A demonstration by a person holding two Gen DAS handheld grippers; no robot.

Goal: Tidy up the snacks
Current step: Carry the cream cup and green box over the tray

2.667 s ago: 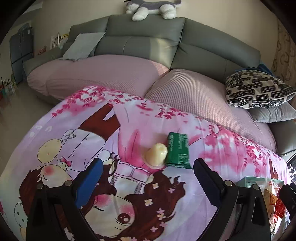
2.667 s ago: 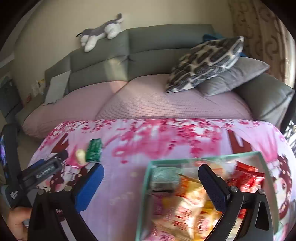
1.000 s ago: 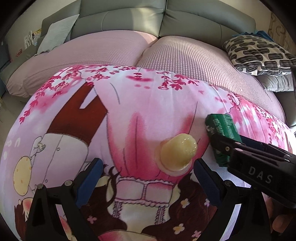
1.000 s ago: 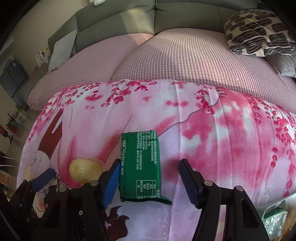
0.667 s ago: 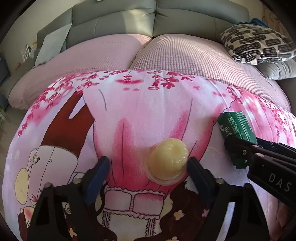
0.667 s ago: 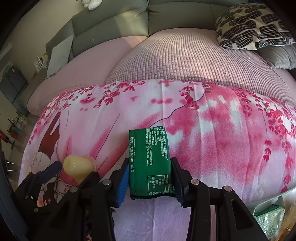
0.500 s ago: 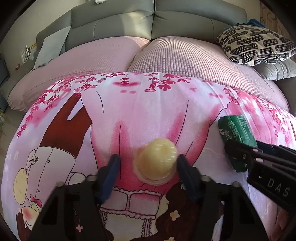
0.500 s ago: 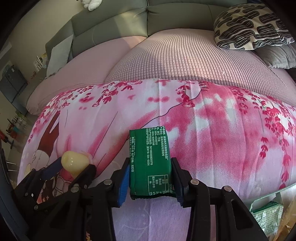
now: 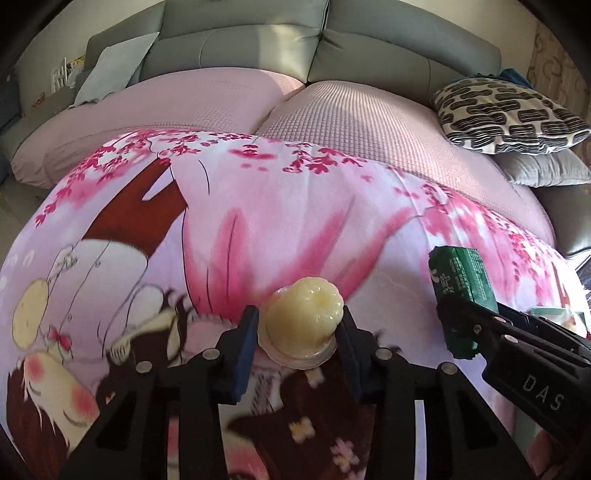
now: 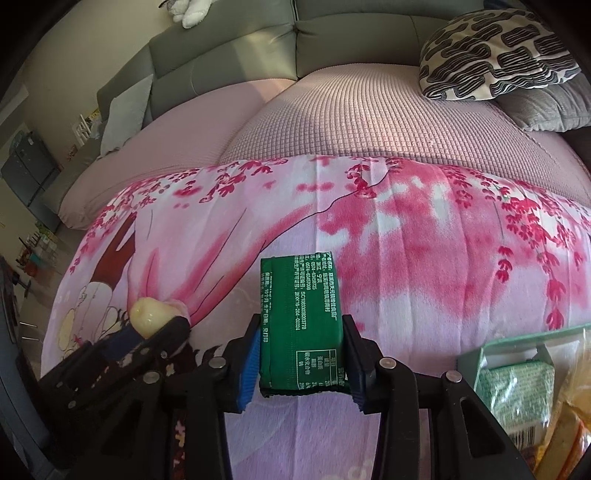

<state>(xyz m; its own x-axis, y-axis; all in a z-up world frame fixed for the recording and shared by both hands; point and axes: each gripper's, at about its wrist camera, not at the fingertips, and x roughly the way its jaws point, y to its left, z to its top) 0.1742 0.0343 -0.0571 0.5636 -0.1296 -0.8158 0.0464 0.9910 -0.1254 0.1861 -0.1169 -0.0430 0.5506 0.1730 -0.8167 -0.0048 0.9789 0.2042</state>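
The lower part of the green snack packet [image 10: 301, 325] is covered on both sides by the right gripper [image 10: 300, 360] pads; its print is too small to read. From the left wrist view the same packet's near end sits behind the right gripper's black body. The rim of the yellow jelly cup [image 9: 303, 323] is partly screened by the left gripper [image 9: 297, 338], whose jaws are closing on it. The snack box [image 10: 517, 341] is cut off at the right edge; its contents are cramped into the corner and only partly identifiable. The cartoon cloth [image 9: 129, 295] is motion-blurred at lower left. The plush toy [image 10: 188, 11] is cropped at the top.
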